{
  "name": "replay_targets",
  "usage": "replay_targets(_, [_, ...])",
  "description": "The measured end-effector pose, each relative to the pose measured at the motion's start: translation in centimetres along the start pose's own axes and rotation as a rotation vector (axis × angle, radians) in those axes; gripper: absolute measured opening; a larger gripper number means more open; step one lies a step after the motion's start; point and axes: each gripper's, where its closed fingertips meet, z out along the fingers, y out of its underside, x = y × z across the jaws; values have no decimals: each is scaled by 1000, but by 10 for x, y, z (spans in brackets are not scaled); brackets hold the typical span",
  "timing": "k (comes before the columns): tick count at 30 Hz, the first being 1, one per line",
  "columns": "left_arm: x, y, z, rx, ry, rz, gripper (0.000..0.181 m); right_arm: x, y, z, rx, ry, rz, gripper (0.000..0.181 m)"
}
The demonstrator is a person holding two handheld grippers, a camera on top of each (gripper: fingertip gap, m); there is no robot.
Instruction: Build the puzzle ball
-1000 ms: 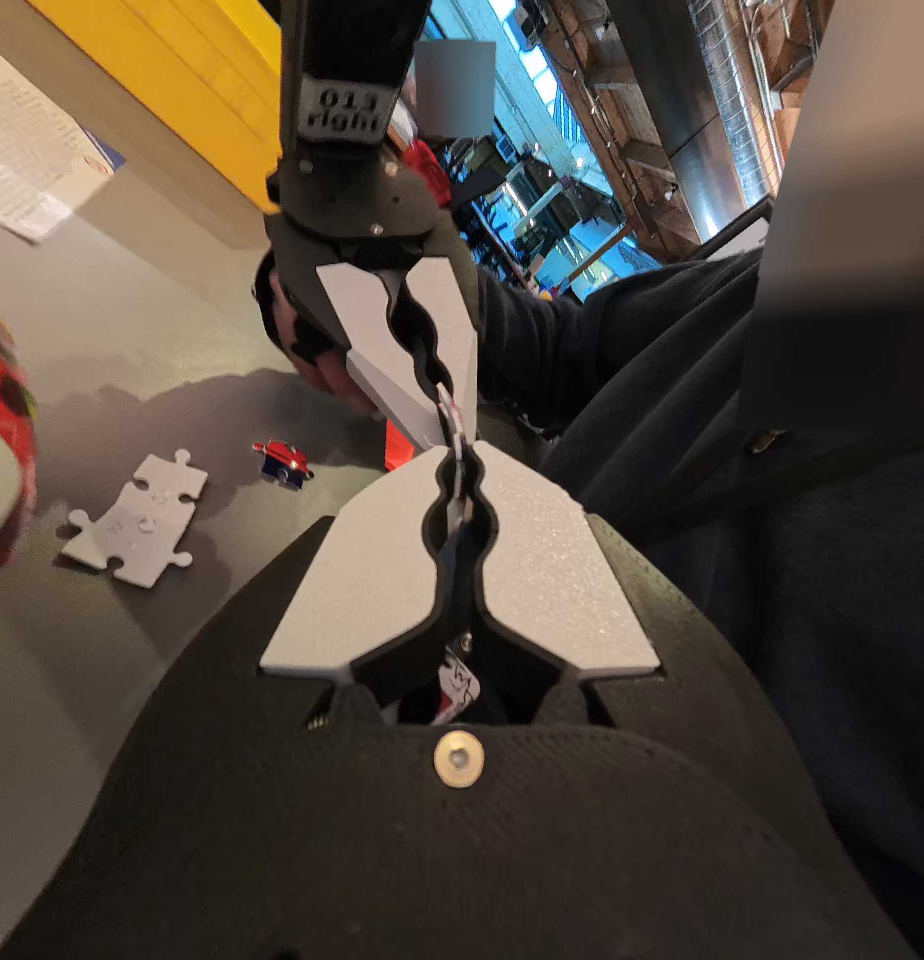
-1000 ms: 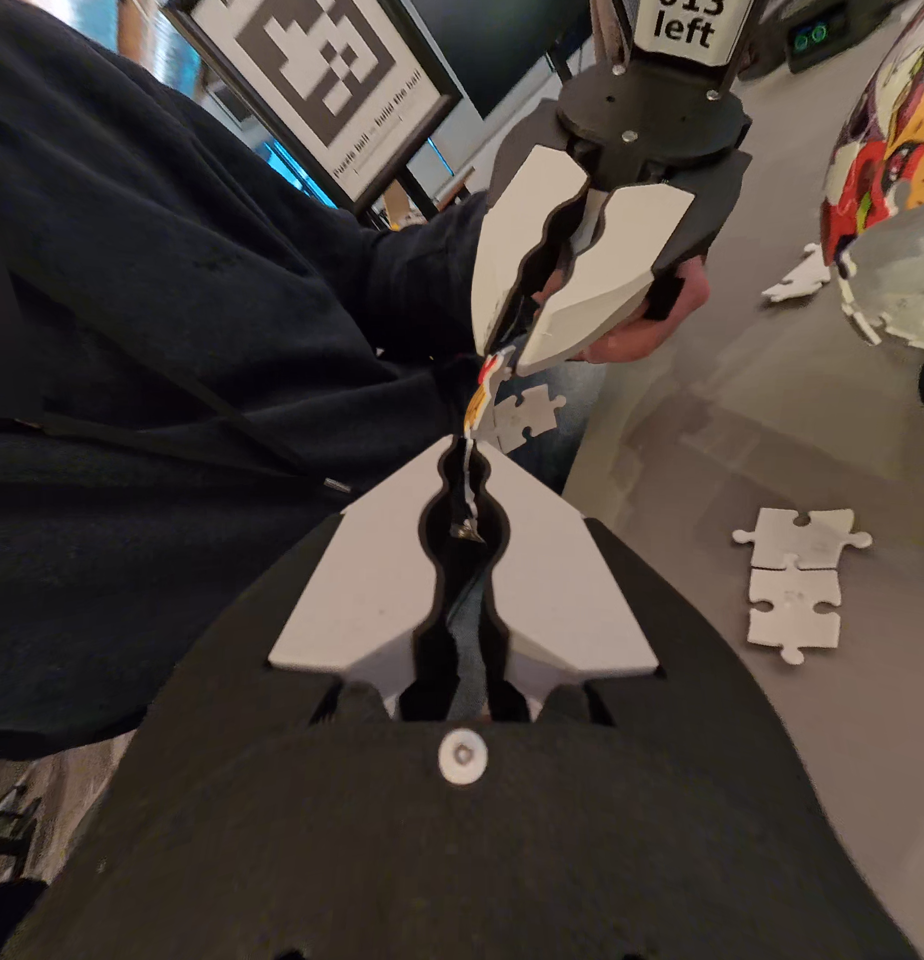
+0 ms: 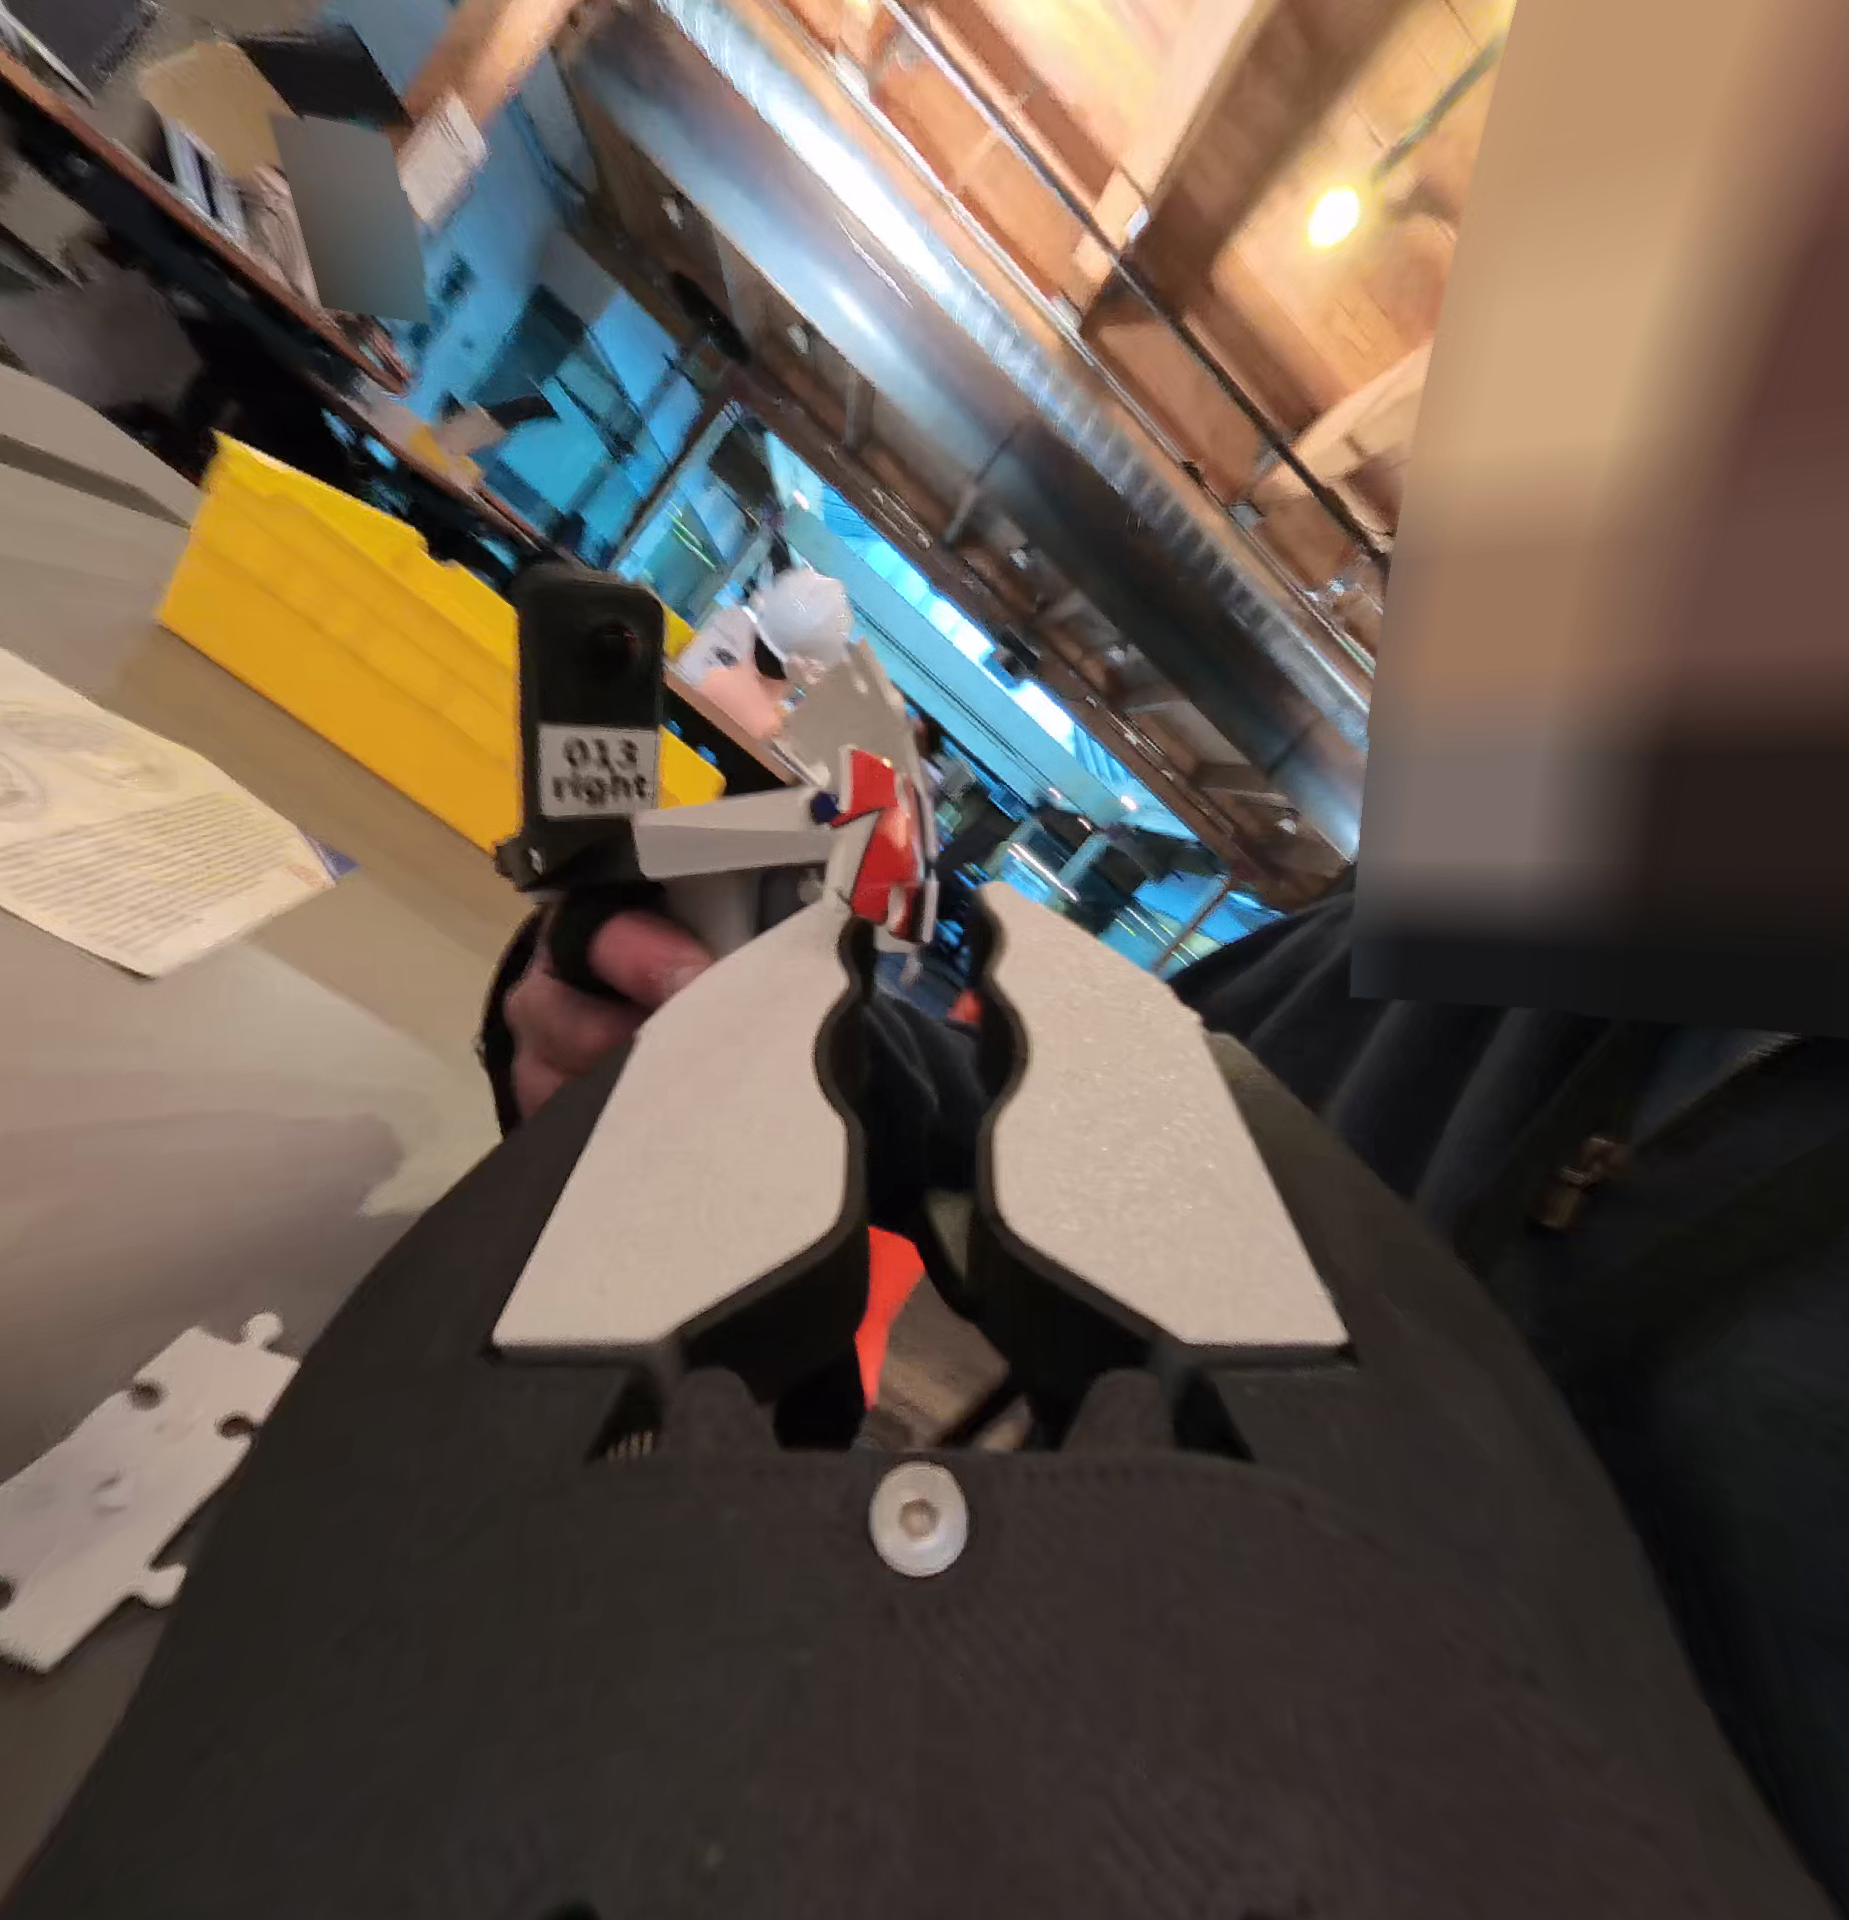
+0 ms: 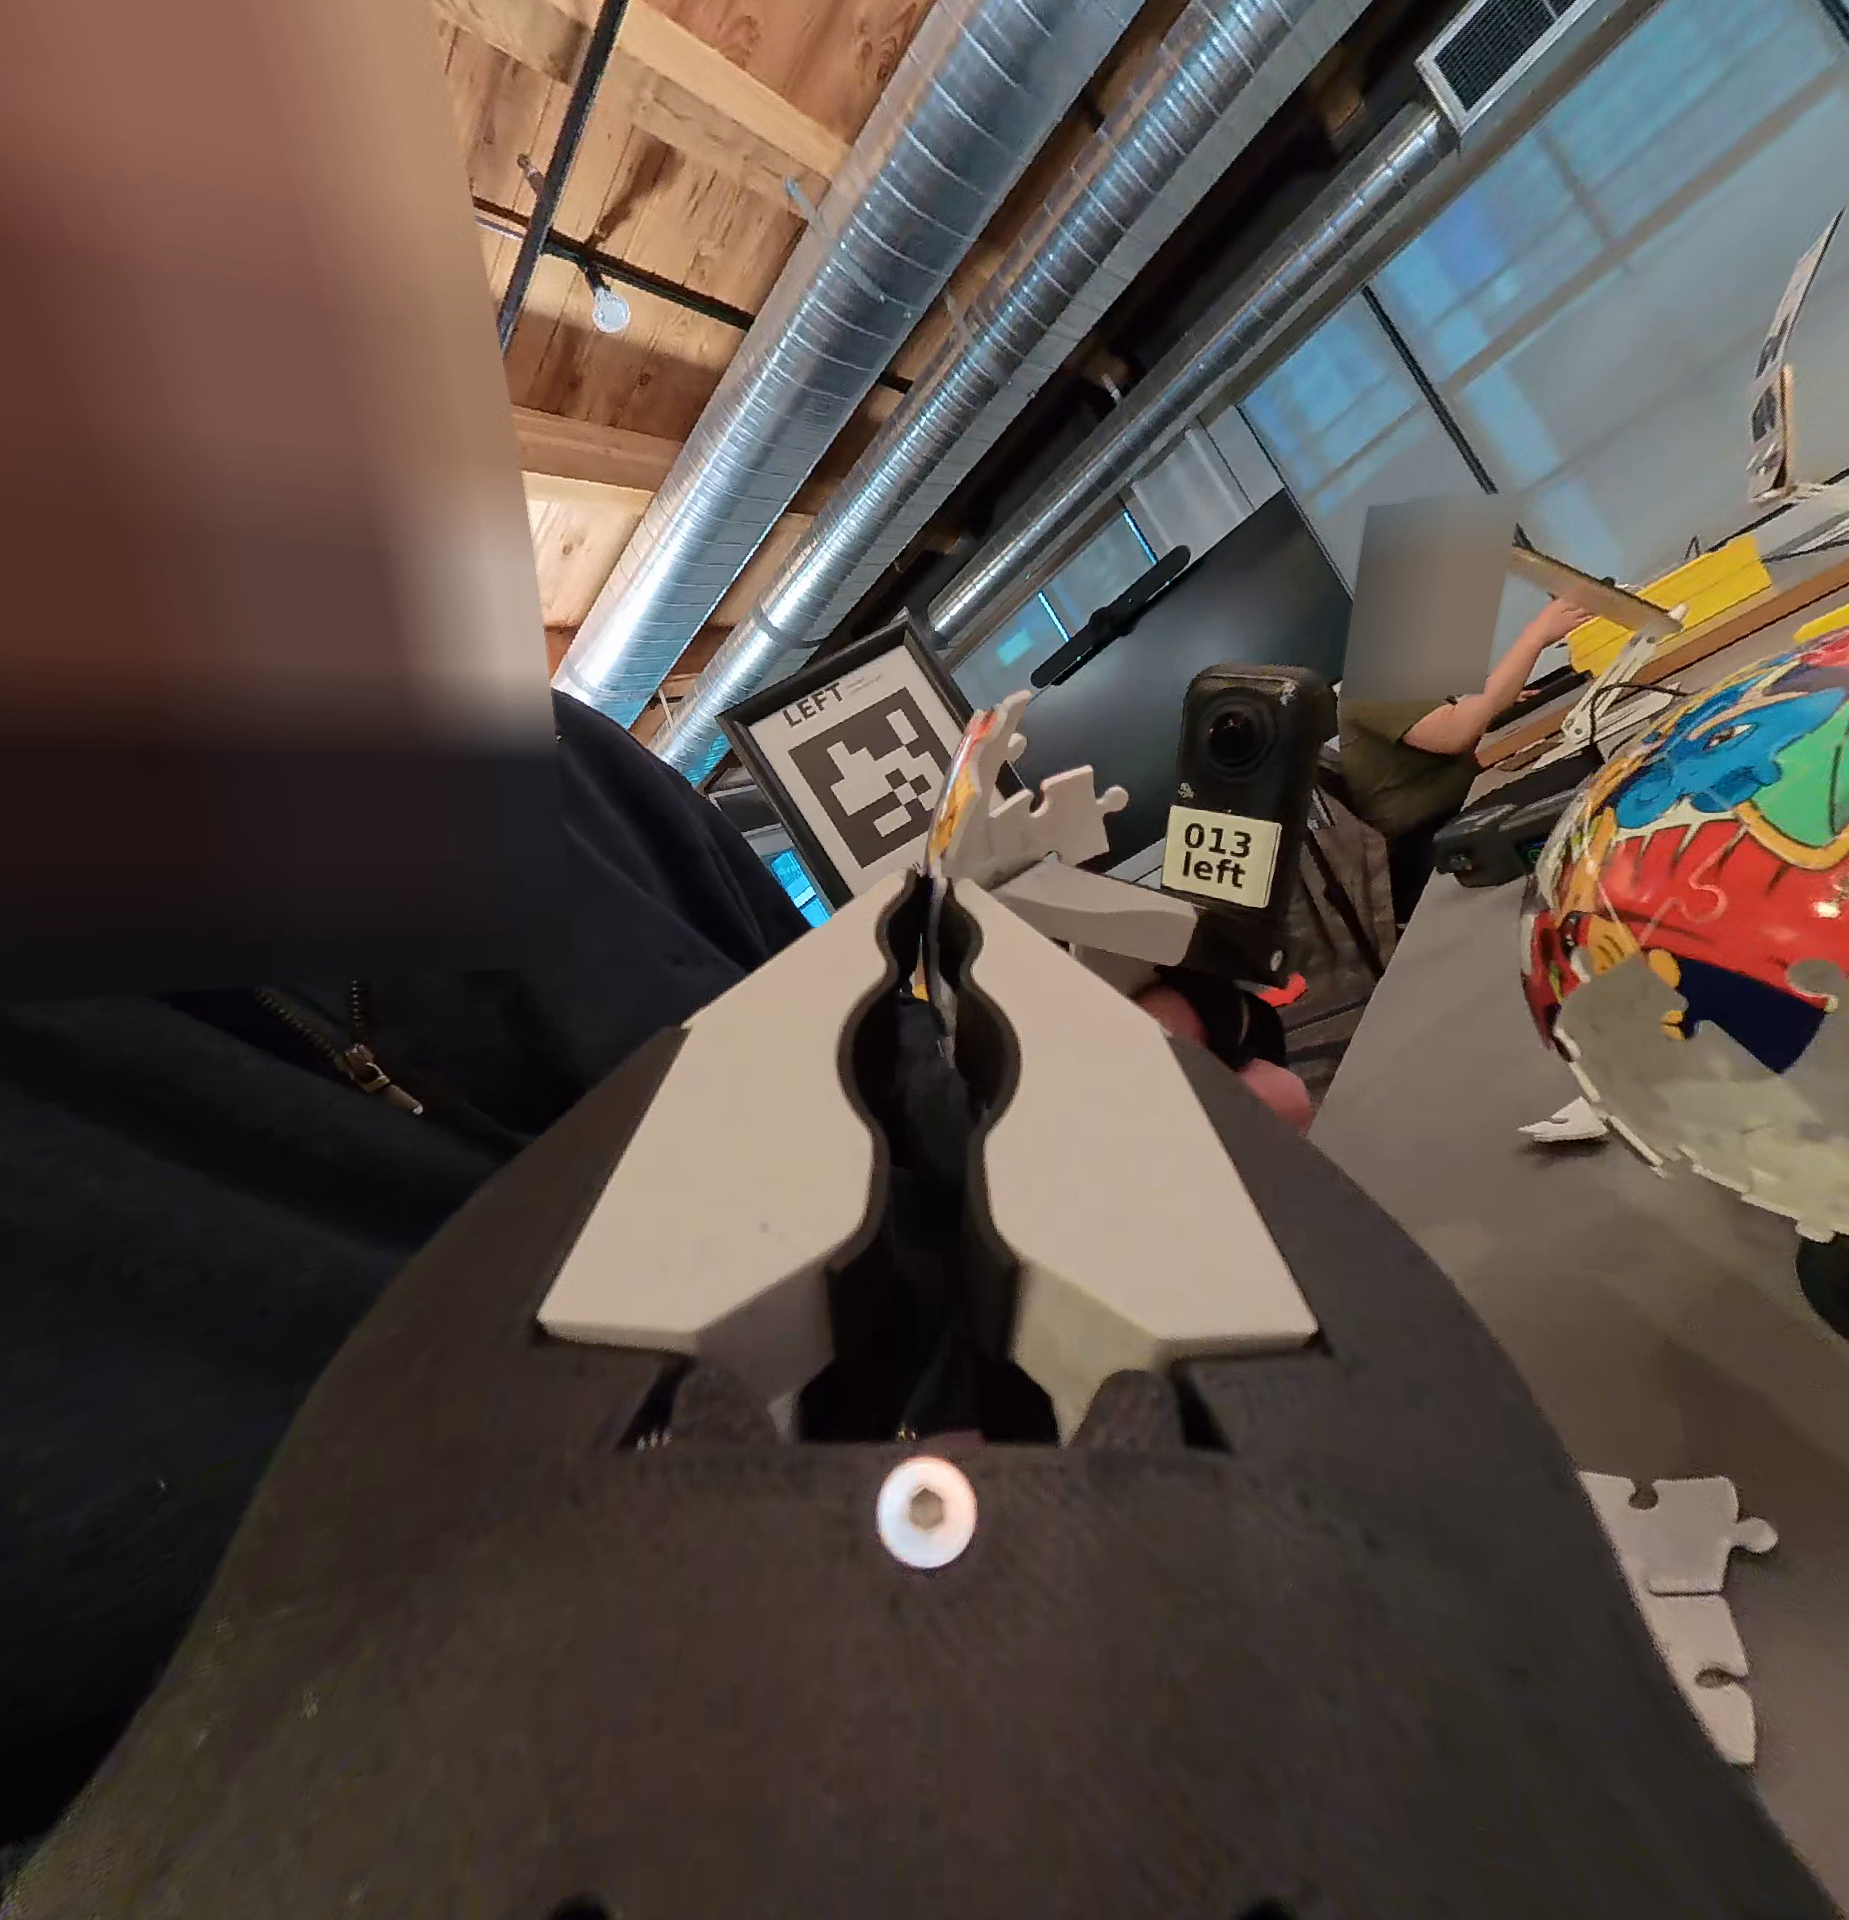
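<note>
Beside the half-built puzzle ball (image 4: 1720, 914), the right hand-held gripper (image 4: 935, 894) pinches thin, light joined pieces (image 4: 987, 805) by their edge (likely stiff, easily unclipped), the left hand-held gripper (image 3: 920, 914) gaping empty.

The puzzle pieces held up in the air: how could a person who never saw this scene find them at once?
Start at the colourful puzzle ball on the grey table. Look left of it to the right hand-held gripper, shut on the joined puzzle pieces. They are raised and show a printed face, while the loose white pieces lie flat with the blank side up.
</note>
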Motion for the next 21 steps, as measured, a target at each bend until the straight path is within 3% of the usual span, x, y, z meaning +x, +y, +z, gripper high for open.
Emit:
replay_targets(6, [0, -7, 5, 64, -11, 6, 3, 0, -3, 1, 31, -3, -10, 0])
replay_targets(13, [0, -11, 5, 103, 13, -20, 3, 2, -8, 4, 74, 5, 8, 0])
replay_targets(21, [4, -17, 4, 104, 6, 86, 10, 4, -13, 4, 135, 3, 44, 0])
